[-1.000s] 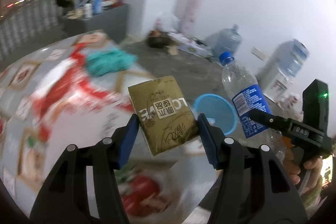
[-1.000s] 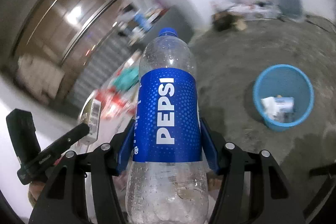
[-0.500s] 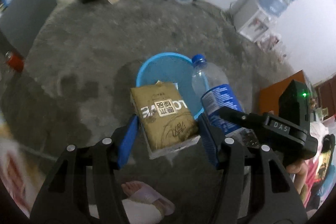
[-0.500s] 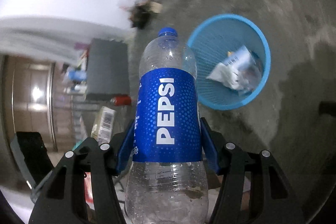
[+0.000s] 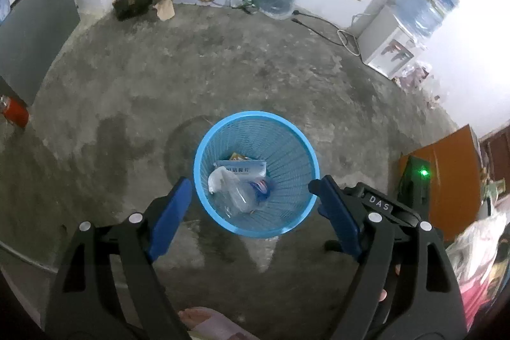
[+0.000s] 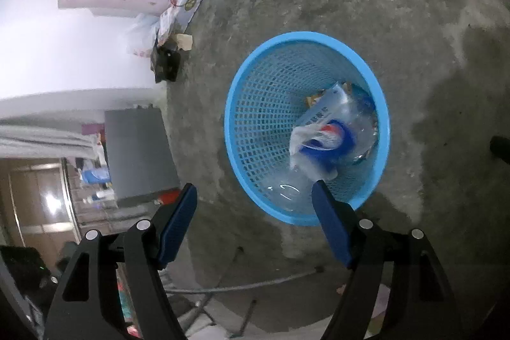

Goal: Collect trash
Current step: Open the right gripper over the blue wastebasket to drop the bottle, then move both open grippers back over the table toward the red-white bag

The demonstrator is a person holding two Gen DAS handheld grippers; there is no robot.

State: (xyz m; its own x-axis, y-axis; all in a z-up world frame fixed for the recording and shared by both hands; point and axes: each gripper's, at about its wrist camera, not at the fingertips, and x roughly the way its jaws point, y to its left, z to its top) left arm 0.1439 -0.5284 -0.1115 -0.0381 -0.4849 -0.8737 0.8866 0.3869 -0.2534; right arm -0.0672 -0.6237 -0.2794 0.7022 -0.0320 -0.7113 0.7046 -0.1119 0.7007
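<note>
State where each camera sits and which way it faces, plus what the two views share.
Left wrist: on the left gripper, angled down at the blue basket; open fingers, empty; a foot below.
Right wrist: on the right gripper, angled down, basket off to the right; fingers open, empty.
Shared: basket, Pepsi bottle, concrete floor.

Dim, bluish indoor light, washed-out white walls, strong fisheye curvature, dark vignetted corners.
</note>
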